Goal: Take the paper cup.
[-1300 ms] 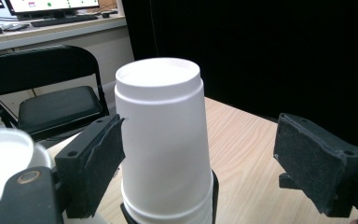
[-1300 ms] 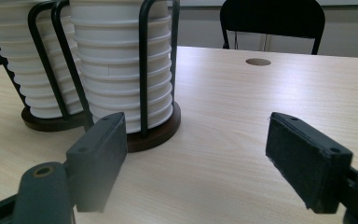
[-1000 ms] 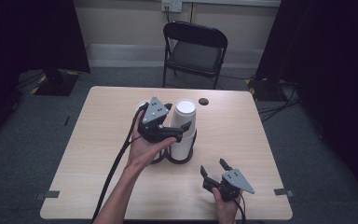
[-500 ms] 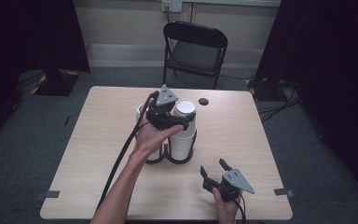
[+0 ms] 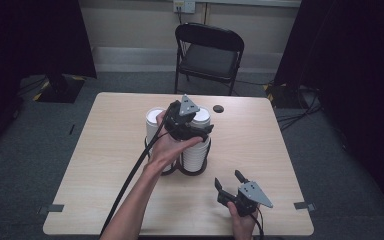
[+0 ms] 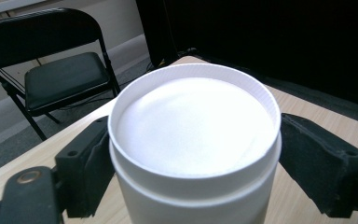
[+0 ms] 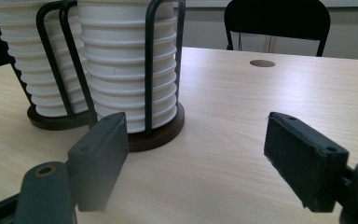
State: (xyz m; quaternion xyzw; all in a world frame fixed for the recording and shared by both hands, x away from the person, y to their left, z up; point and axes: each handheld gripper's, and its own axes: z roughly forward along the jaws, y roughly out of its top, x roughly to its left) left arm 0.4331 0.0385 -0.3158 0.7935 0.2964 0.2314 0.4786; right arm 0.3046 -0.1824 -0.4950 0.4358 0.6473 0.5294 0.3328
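Nearest us, at the table's (image 5: 95,200) near right edge, the right gripper (image 5: 228,184) rests in the person's right hand (image 5: 240,220) with its jaws spread wide apart and nothing between them. We see it in the same spot and pose as half a second ago. In the right gripper view the two black jaws frame bare tabletop, with the cup rack (image 7: 154,133) beyond them to the left.

Farther in, at the table's middle, stands that rack: two dark round bases joined side by side, each with thin upright wire bars around a tall stack of white cups. The right stack (image 5: 196,152) and the left stack (image 5: 153,125) are touching or nearly so; we cannot tell which from above.

The left hand (image 5: 169,149) reaches over the rack, holding the left gripper (image 5: 198,129) at the top of the right stack. Since the earlier frame the gripper has moved a little farther and to the right, from just short of the stack's top to being around it. In the left gripper view the top cup (image 6: 193,140), upside down with its white base facing up, sits between the jaws, one pad against each side just below the rim: the jaws are clamped on it, or at least touching both sides.

Beyond the rack a small dark hole (image 5: 218,108) marks the tabletop, and a black folding chair (image 5: 207,57) stands past the far edge.
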